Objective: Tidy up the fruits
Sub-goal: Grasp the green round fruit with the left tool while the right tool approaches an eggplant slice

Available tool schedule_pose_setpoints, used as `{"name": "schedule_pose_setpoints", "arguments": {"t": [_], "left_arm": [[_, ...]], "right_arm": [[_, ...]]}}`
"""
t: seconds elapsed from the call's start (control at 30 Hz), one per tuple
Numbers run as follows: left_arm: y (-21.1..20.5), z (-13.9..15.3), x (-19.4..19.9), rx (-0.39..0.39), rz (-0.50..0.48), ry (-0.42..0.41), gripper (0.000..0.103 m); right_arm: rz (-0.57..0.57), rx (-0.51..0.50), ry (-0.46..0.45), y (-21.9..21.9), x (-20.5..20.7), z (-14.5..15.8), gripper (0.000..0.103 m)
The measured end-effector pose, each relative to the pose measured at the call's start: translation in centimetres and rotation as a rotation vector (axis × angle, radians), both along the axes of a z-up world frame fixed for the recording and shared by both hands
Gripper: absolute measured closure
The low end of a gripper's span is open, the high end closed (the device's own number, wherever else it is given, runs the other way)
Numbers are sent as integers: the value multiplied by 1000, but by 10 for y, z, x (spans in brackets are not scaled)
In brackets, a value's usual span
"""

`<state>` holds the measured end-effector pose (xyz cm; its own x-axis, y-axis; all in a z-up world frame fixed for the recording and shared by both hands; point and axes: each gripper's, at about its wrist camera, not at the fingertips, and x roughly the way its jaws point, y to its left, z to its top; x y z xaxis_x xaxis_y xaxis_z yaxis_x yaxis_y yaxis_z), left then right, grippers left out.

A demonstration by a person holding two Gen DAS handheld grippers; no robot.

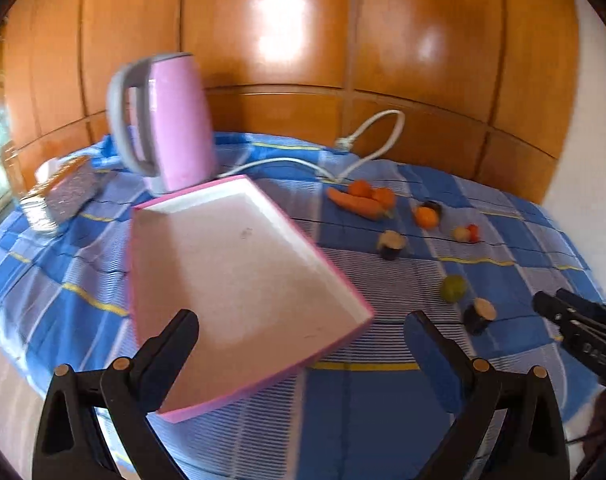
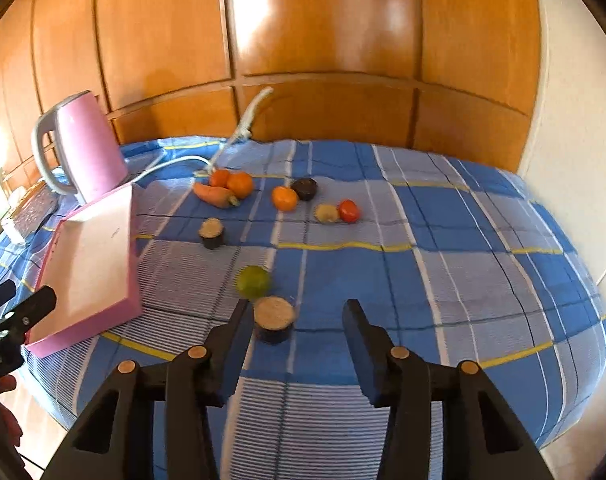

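A white tray with a pink rim (image 1: pixel 231 272) lies on the blue checked cloth, its near corner between the wide fingers of my left gripper (image 1: pixel 303 340), which is open. To its right lie a green lime (image 2: pixel 254 281), several dark cut pieces with pale tops, oranges (image 2: pixel 285 198), a carrot (image 2: pixel 215 194) and a red tomato (image 2: pixel 349 211). My right gripper (image 2: pixel 297 320) stands open over the nearest dark cut piece (image 2: pixel 274 318), which sits between the fingers, close to the left one. The pads do not press on it.
A pink kettle (image 1: pixel 171 120) stands behind the tray, and its white cable (image 1: pixel 383 136) loops along the wooden wall. A glittery box (image 1: pixel 69 196) sits at the far left. The table's right edge meets a white wall. A hand (image 2: pixel 3 388) shows at lower left.
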<state>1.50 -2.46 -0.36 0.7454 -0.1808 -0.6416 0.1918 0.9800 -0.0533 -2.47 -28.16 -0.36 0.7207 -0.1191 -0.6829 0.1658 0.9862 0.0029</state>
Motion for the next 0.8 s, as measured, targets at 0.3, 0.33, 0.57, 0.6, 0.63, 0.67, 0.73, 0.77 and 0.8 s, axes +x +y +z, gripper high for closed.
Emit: {"name": "schedule_pose_setpoints", "arguments": {"t": [0.3, 0.33, 0.57, 0.6, 0.63, 0.67, 0.73, 0.77, 0.8], "left_arm": [[-61, 0, 17, 149, -158, 0, 0], [-67, -1, 19, 161, -176, -1, 0], [-90, 0, 29, 151, -218, 3, 0], [-90, -1, 29, 144, -224, 7, 0], [-91, -1, 31, 139, -231, 14, 0], [-92, -1, 31, 136, -234, 20, 0], [-94, -3, 35, 131, -243, 28, 0], [-95, -3, 36, 128, -248, 31, 0], [-95, -4, 38, 124, -253, 39, 0]], "right_arm": [[-11, 56, 57, -23, -1, -19, 56], [4, 64, 56, -23, 0, -20, 56], [112, 84, 63, -11, 6, -26, 56], [117, 88, 66, -11, 8, -28, 56], [126, 94, 68, -9, 11, -29, 56], [132, 95, 68, -9, 13, -30, 56], [145, 97, 69, -6, 17, -32, 56], [152, 102, 68, -5, 20, -32, 56], [161, 103, 64, -4, 23, -32, 56]]}}
